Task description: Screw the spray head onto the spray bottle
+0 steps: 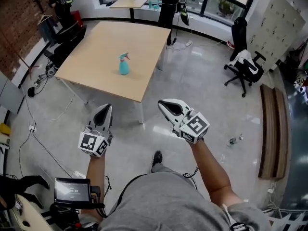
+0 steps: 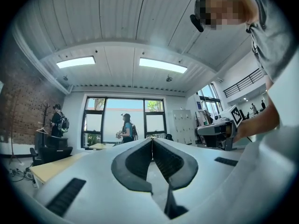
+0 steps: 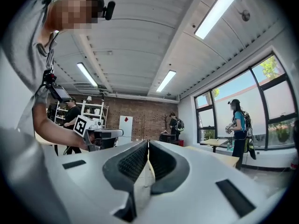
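Plainly, the teal spray bottle (image 1: 124,67) stood upright near the middle of the wooden table (image 1: 103,76), far ahead of us, with its spray head (image 1: 124,57) apparently on top (too small to tell whether it was threaded on or merely resting). Nearer, well apart from the table and over the floor (image 1: 202,81), we held the left gripper (image 1: 107,108) and the right gripper (image 1: 164,102), each with jaws pressed together on nothing. We judged this to be the approach; next we needed to reach the table, open both jaws, steady the bottle and take the head.
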